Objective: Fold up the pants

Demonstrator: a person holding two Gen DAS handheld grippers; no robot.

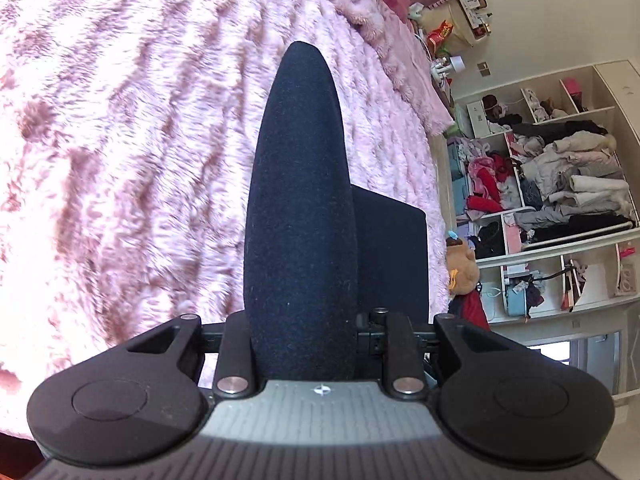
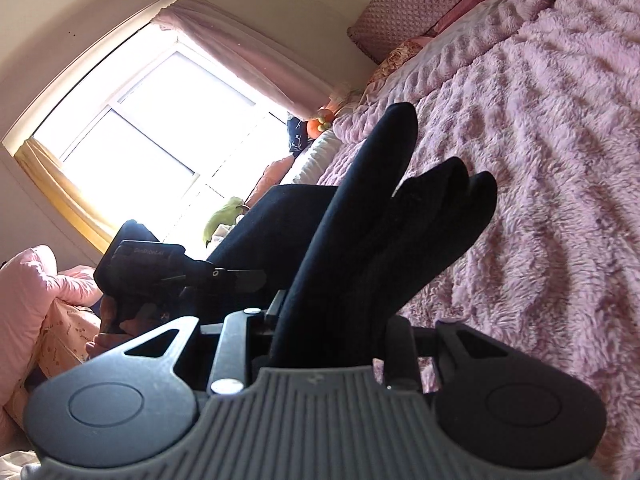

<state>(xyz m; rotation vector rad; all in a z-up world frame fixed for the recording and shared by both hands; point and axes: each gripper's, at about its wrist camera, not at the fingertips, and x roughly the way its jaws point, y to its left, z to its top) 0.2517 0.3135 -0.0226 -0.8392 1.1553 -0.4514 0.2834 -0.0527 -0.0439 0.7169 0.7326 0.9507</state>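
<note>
- Left tool (image 1: 304,336) is clamped on a thick fold of the dark navy pants (image 1: 300,208); the cloth fills the gap between its two fingers and rises away from the camera as one rounded ridge.
- Right tool (image 2: 328,332) is likewise closed on the pants (image 2: 360,240), with several stacked layers bunched between its fingers and fanning out beyond them in three rounded lobes.
- Seen from the right wrist, the left tool (image 2: 168,276) appears at the near left, held by a hand (image 2: 116,320), with a flat span of the pants stretched between the two tools.
- Both views show the pants lifted over the fluffy pink bedspread (image 1: 140,140); in the left wrist view a flatter panel of the garment lies just right of the ridge, near the bed's edge.
- Pink pillows (image 2: 416,4) lie at the far end of the bed.
- A bright window (image 2: 152,128) with pink curtains stands at the left in the right wrist view.
- Open white shelves (image 1: 560,184) crammed with clothes stand beyond the bed at the right, with a brown plush toy (image 1: 462,268) between them and the bed.
</note>
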